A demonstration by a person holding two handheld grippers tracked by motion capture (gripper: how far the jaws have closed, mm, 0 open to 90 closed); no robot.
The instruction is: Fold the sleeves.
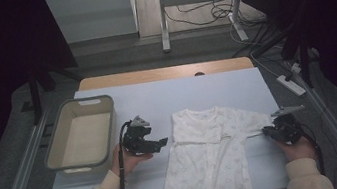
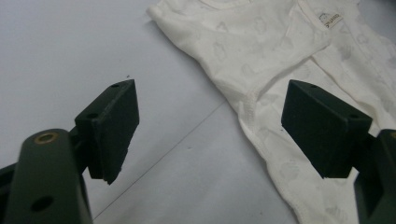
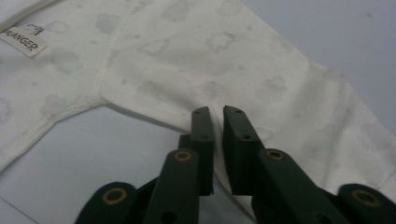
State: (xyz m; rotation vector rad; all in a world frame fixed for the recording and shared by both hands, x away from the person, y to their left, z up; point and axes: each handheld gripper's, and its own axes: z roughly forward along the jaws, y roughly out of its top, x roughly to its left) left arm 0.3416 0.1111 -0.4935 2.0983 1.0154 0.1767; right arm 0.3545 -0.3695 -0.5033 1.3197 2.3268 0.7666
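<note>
On the pale table [image 1: 122, 101], left tongs [image 2: 210, 126] gape; the right gripper view shows right tongs [image 3: 218, 116] clenched on the garment's sleeve [image 3: 224, 60].

White cotton baby shirt with faint grey cloud shapes [image 1: 211, 159], pale blue sheet over the desk [image 1: 156, 96], light brown wooden strip at the desk's far edge [image 1: 163, 73], grey plastic tub, cream inside [image 1: 81, 133], dark green gripper jaws
</note>
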